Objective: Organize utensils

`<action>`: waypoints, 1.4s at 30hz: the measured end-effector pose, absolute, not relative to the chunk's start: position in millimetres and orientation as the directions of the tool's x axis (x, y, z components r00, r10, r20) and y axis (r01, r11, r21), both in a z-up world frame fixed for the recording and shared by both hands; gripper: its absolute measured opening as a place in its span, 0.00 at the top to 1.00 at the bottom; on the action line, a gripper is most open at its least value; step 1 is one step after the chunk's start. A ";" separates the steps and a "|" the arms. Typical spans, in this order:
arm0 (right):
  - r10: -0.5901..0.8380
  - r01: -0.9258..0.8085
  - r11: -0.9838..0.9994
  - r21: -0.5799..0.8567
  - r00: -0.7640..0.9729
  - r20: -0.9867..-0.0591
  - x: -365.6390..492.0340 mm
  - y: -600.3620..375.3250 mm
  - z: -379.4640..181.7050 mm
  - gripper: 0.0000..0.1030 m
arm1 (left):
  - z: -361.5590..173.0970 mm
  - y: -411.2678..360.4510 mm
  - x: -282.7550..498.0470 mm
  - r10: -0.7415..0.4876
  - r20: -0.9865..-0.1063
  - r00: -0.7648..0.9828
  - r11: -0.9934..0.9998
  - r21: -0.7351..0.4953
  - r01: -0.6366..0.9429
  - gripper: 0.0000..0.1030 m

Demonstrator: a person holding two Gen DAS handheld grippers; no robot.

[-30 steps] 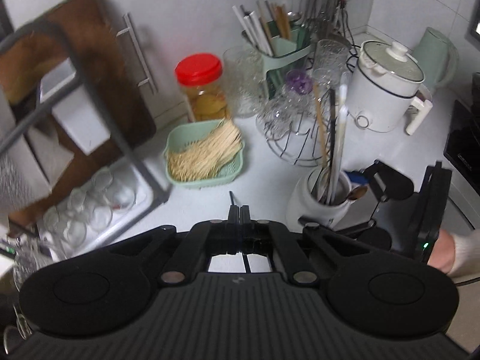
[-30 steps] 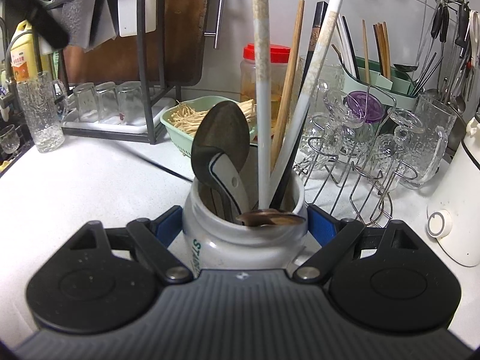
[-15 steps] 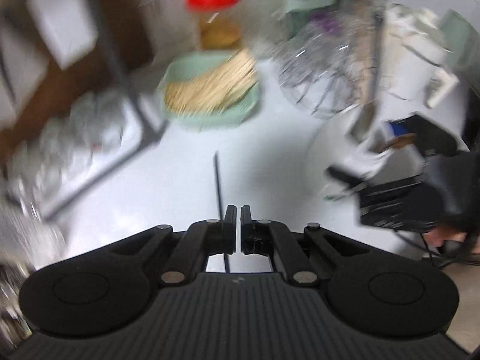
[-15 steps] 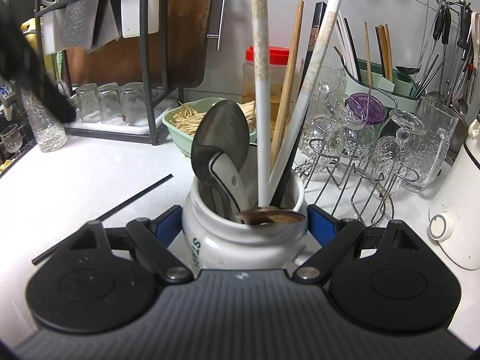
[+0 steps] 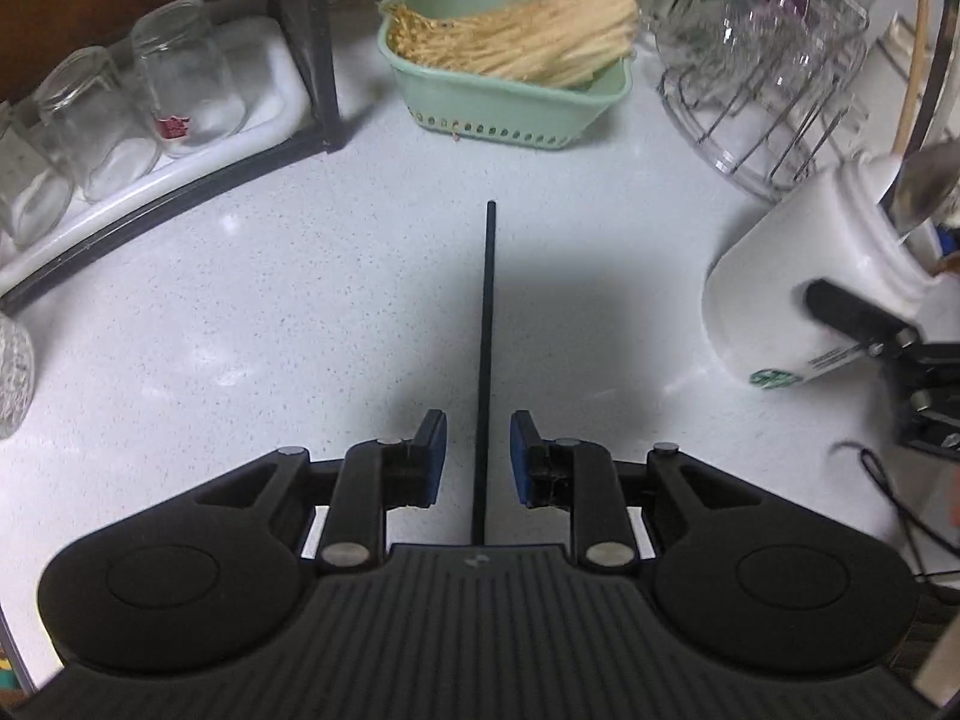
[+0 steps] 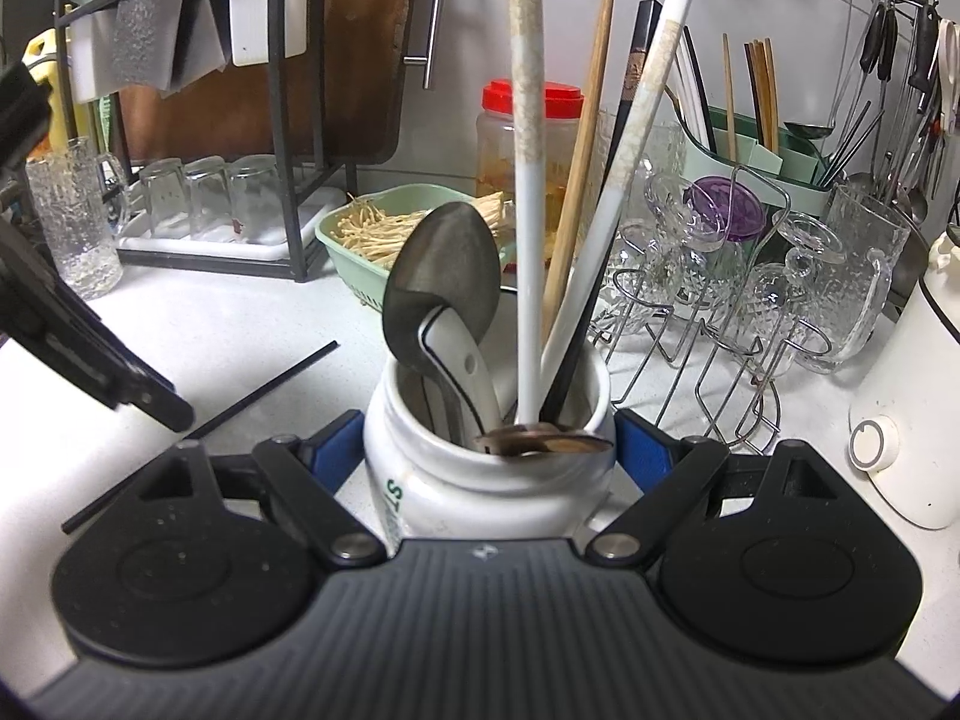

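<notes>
A thin black chopstick (image 5: 487, 312) lies flat on the white counter, pointing away from me. Its near end runs between the blue pads of my left gripper (image 5: 478, 456), whose jaws are opening and do not touch it. The same chopstick (image 6: 264, 387) shows at the left of the right wrist view, under the left gripper's black body (image 6: 90, 354). My right gripper (image 6: 489, 456) is shut on a white ceramic jar (image 6: 480, 480), a pad on each side. The jar holds spoons, white chopsticks and a wooden one. In the left wrist view the jar (image 5: 780, 300) stands at the right.
A green basket (image 5: 504, 102) of pale thin sticks sits behind the chopstick. Upturned glasses (image 5: 180, 72) stand on a white tray under a black rack at the left. A wire rack of glasses (image 6: 750, 276), a green utensil holder (image 6: 762, 156) and a white cooker (image 6: 918, 408) crowd the right.
My left gripper has dropped close to the counter and its shut jaws have parted. The black chopstick it held now lies on the counter. The right gripper and jar have not moved.
</notes>
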State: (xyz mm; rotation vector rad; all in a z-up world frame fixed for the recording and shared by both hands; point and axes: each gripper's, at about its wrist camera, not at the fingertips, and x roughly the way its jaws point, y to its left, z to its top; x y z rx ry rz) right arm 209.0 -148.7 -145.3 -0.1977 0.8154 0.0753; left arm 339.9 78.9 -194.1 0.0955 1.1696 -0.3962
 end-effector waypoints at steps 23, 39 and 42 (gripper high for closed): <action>0.142 -0.336 0.936 -0.109 0.641 -0.755 210.1 -164.1 -141.1 0.12 | -197.6 45.8 256.2 -0.191 -0.911 0.366 0.978 -0.207 -0.005 0.96; 0.246 -0.472 0.877 -0.085 0.595 -0.765 211.1 -174.0 -137.5 0.12 | -213.0 8.6 179.0 -0.238 -0.898 0.370 0.921 -0.329 -0.208 0.96; 0.253 -0.482 0.872 -0.083 0.590 -0.767 210.7 -175.7 -136.7 0.12 | -213.9 11.0 178.2 -0.226 -0.901 0.371 0.920 -0.322 -0.221 0.95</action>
